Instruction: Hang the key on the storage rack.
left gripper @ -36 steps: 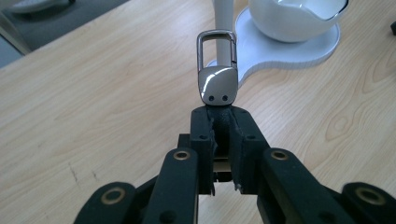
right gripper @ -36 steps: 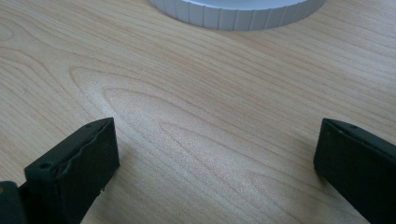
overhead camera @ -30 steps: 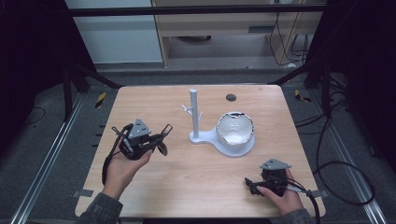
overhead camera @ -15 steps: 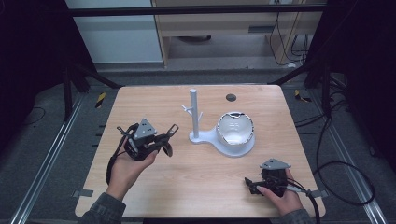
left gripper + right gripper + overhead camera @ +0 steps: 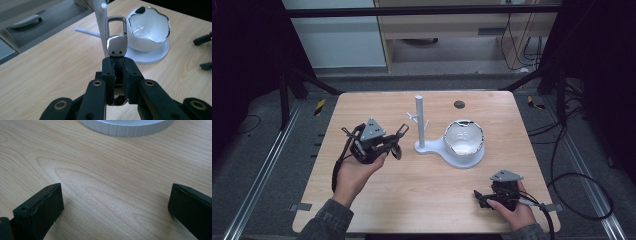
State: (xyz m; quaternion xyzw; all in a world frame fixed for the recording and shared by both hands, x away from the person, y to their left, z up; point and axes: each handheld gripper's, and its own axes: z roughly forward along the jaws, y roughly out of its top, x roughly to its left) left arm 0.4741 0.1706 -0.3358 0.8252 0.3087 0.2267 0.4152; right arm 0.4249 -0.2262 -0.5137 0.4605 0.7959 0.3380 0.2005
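My left gripper (image 5: 394,142) (image 5: 117,63) is shut on a silver metal clip (image 5: 402,129) (image 5: 116,37) that sticks up past the jaws with its loop end outward. It hovers left of a white stand. The stand's upright post (image 5: 419,122) (image 5: 98,27) carries short pegs. On its round base (image 5: 439,148) sits a white bowl (image 5: 464,138) (image 5: 149,27) with a wavy silvery rim. In the left gripper view the clip lines up just in front of the post. My right gripper (image 5: 480,196) (image 5: 115,202) rests open near the table's front right, jaws wide apart with bare wood between them.
The wooden table (image 5: 377,200) has a small dark round spot (image 5: 459,104) at its back edge. The stand's ribbed base rim (image 5: 125,128) lies just ahead of the right gripper. Metal rails and cables run along both sides on the floor.
My left gripper has moved right and slightly up with the clip, closer to the stand's post. The right gripper has stayed where it was.
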